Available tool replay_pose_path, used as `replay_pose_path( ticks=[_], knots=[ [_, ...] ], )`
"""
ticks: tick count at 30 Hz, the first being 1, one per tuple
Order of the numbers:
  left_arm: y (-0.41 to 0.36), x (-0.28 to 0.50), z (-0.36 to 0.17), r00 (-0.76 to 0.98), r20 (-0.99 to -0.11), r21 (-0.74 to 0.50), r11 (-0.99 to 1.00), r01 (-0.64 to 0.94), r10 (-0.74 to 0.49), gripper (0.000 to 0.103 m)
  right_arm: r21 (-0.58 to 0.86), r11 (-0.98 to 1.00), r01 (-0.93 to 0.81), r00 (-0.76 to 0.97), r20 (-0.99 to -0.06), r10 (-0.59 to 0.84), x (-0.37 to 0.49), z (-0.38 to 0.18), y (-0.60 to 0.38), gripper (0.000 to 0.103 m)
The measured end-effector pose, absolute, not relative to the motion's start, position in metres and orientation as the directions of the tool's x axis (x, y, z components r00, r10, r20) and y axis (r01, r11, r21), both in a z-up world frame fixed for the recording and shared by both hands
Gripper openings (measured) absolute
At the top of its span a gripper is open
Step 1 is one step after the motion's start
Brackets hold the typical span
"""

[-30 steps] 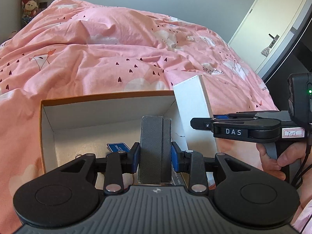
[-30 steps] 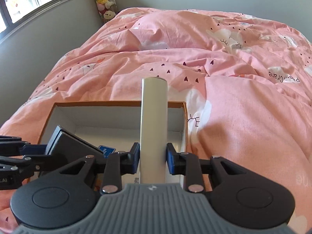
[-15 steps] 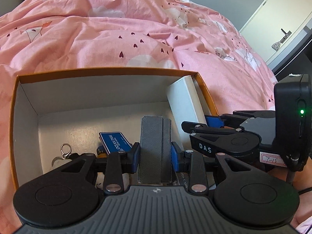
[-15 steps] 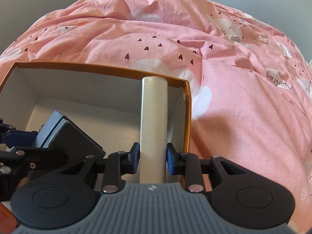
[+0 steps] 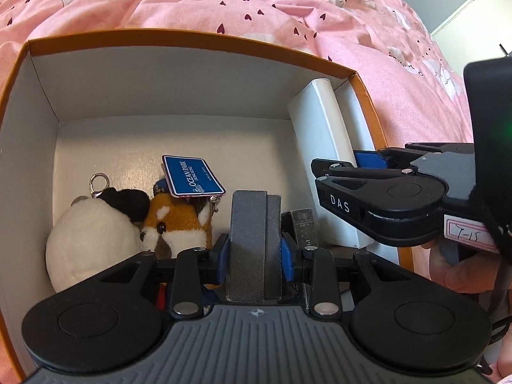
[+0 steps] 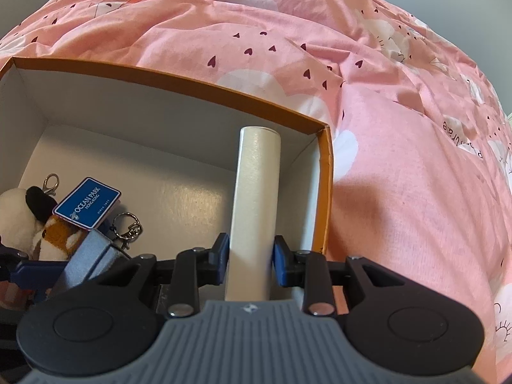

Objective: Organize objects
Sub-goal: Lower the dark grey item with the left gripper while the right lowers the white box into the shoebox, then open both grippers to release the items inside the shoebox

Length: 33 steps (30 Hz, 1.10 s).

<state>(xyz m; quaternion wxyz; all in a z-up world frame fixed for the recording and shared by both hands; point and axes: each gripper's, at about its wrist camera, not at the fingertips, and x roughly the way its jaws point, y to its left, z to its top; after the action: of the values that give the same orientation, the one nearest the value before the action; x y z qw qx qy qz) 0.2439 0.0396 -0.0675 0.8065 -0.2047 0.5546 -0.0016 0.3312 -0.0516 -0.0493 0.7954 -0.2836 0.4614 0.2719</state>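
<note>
An orange-rimmed cardboard box with a white inside lies on the pink bed; it also shows in the right wrist view. My left gripper is shut on a flat grey textured case, held low inside the box. My right gripper is shut on a slim white box, standing on edge against the box's right wall; it also shows in the left wrist view. Two plush keychains, a white one and a brown one with a blue Ocean Park tag, lie at the left.
The pink heart-print duvet surrounds the box on all sides. A small dark box stands beside the grey case. A metal key ring and clasp lie on the box floor. The right gripper's body reaches in beside my left one.
Both grippers have moved down and forward into the box with their loads. The plush keychains have come into view. The white box now stands against the right wall.
</note>
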Motion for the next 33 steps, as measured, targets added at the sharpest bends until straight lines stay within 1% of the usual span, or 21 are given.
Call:
replay_pose_path(
  ticks=[9,17,18,20,23,33],
  knots=[
    [0.039,0.244,-0.072,0.379,-0.892,-0.354,0.901,-0.251,-0.245,0.037,-0.246,0.645,-0.724,0.423,-0.896,0.132,0.330,-0.053,-0.048,0.031],
    [0.035,0.243,-0.079,0.371,-0.895,-0.353,0.902,-0.250,-0.248,0.037,-0.200,0.659,-0.725,0.414,-0.891,0.185,0.330,-0.041,-0.058,0.031],
    [0.034,0.243,-0.079,0.369,-0.894,-0.357,0.901,-0.245,-0.254,0.037,-0.190,0.663,-0.724,0.413,-0.889,0.196,0.329,-0.039,-0.060,0.032],
    [0.035,0.243,-0.081,0.367,-0.885,-0.389,0.888,-0.243,-0.287,0.041,-0.177,0.669,-0.722,0.413,-0.886,0.212,0.327,-0.034,-0.064,0.032],
    [0.038,0.246,-0.085,0.356,-0.858,-0.467,0.851,-0.241,-0.371,0.044,-0.180,0.671,-0.719,0.430,-0.874,0.227,0.324,-0.029,-0.068,0.033],
    [0.047,0.242,-0.096,0.351,-0.836,-0.525,0.801,-0.287,-0.422,0.047,-0.152,0.669,-0.728,0.444,-0.847,0.290,0.313,-0.014,-0.082,0.033]
  ],
)
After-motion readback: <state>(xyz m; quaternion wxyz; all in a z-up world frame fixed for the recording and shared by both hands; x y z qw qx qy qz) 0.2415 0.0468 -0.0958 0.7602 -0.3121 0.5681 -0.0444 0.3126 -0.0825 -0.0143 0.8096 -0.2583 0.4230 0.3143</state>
